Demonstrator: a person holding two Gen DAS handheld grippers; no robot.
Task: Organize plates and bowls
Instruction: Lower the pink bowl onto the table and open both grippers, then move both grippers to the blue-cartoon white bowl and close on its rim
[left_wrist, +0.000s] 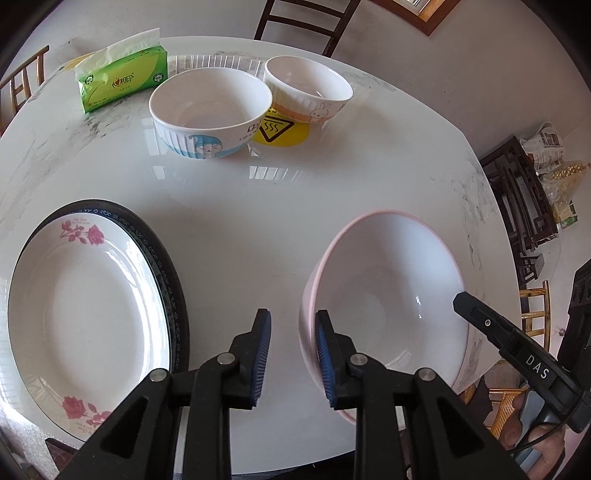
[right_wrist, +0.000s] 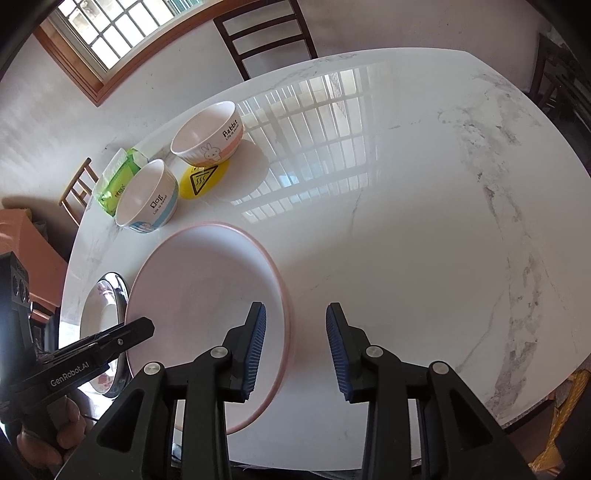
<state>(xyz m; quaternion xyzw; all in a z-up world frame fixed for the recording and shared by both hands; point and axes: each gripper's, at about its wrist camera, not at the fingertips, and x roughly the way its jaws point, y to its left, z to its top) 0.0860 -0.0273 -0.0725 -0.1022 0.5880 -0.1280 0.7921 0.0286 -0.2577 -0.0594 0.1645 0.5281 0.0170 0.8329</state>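
Plates are done: the rose plate (left_wrist: 88, 314) sits stacked on a dark-rimmed plate (left_wrist: 173, 295). The pink bowl (left_wrist: 388, 295) rests on the bench (left_wrist: 258, 221); both jaws open astride its rim, gripping nothing. Blue bowl (left_wrist: 210, 110) and rabbit bowl (left_wrist: 306, 92) remain unnested.

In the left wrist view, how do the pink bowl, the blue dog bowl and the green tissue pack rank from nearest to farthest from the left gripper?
1. Pink bowl, beside the left gripper, right.
2. Blue dog bowl, mid-table.
3. Green tissue pack, far left.
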